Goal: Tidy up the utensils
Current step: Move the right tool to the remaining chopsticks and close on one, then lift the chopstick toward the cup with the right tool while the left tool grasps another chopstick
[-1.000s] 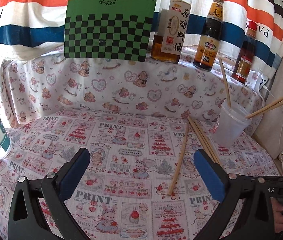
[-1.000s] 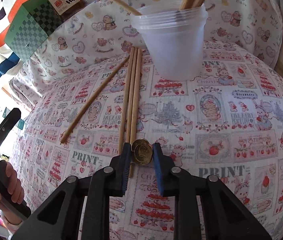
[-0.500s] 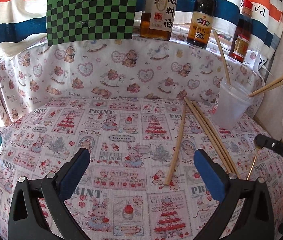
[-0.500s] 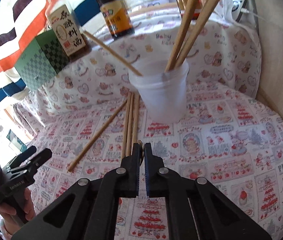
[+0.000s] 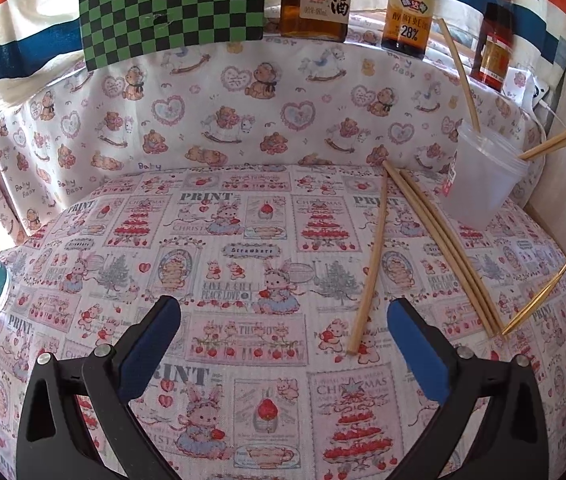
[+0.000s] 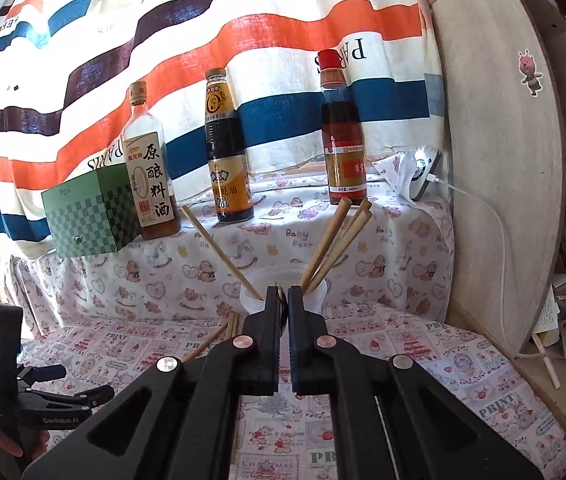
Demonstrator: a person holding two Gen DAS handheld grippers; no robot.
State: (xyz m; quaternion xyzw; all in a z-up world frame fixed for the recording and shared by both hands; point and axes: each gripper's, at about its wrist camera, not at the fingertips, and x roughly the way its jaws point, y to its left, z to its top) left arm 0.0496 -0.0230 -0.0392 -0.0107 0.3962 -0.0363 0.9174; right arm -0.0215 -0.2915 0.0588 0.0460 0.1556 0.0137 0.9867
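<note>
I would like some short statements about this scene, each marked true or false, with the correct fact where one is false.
1. The left claw is open and empty. True.
2. The right claw is open. False: it is shut on a gold spoon.
3. The plastic cup is empty. False: chopsticks stand in it.
4. Some loose chopsticks lie on the printed cloth. True.

free: cloth (image 5: 243, 248) centre | blocked: cup (image 5: 483, 184), chopsticks (image 5: 443, 248) right
</note>
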